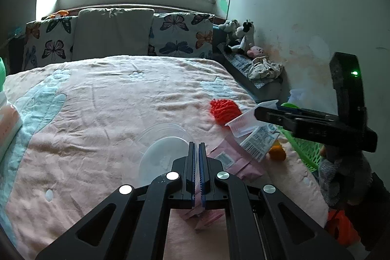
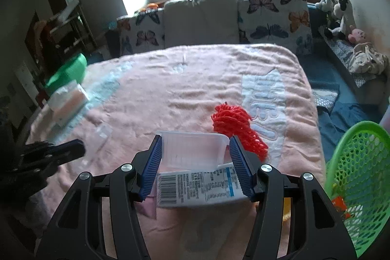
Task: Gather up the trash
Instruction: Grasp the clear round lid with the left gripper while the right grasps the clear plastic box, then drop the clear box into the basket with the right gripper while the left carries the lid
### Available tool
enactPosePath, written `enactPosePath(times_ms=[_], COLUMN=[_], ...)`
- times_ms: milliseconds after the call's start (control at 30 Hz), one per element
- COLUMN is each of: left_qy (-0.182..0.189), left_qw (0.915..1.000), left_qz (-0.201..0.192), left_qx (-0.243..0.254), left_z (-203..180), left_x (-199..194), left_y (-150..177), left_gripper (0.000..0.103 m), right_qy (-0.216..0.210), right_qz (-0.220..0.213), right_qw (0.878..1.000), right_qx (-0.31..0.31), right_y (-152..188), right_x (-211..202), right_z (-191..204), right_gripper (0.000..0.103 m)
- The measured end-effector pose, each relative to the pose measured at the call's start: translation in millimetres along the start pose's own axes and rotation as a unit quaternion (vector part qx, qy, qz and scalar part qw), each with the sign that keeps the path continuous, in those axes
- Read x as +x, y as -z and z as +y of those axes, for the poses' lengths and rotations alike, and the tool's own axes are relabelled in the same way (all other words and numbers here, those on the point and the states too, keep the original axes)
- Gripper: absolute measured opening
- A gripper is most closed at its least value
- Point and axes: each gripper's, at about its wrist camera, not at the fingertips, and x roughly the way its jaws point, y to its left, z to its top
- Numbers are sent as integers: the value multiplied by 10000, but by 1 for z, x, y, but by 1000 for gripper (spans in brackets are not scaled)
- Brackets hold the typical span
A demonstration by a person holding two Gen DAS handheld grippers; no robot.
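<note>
My right gripper (image 2: 196,141) is shut on a clear plastic cup (image 2: 192,150), one blue pad on each side wall. A white printed lid (image 2: 199,184) with a barcode hangs from the cup. In the left wrist view the same cup (image 1: 240,123) is held just above the pink blanket by the right gripper (image 1: 258,113). My left gripper (image 1: 197,145) is shut over a pink wrapper (image 1: 231,160); whether it pinches the wrapper I cannot tell. A clear round lid (image 1: 163,150) lies just left of its tips. A red net (image 2: 236,128) lies behind the cup.
A green mesh basket (image 2: 360,174) stands off the bed's right edge, with an orange thing (image 1: 277,151) near it. A tissue pack (image 2: 68,101) lies at the bed's left side. Butterfly cushions (image 1: 180,33) and soft toys (image 1: 241,38) line the far end.
</note>
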Motion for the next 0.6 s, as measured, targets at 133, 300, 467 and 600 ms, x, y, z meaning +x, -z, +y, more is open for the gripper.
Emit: enactPosePath(times_ms=[133, 300, 467, 600], left_qy=[71, 173, 336, 492], left_qw=[9999, 9995, 9987, 9975], left_qz=[-30, -72, -106, -92], left_qx=[89, 238, 378, 500], left_z=[-15, -36, -57, -77], left_x=[-2, -4, -7, -3], left_y=[-3, -8, -12, -14], left_gripper=[3, 3, 3, 3], right_qy=[-116, -192, -132, 66], right_qz=[-199, -362, -459, -480], right_qw=[9997, 9989, 9985, 9986], right_qx=[105, 233, 257, 213], right_y=[5, 10, 21, 33], right_x=[-26, -52, -76, -89], right_z=[-7, -16, -25, -32], right_gripper=[57, 57, 57, 57])
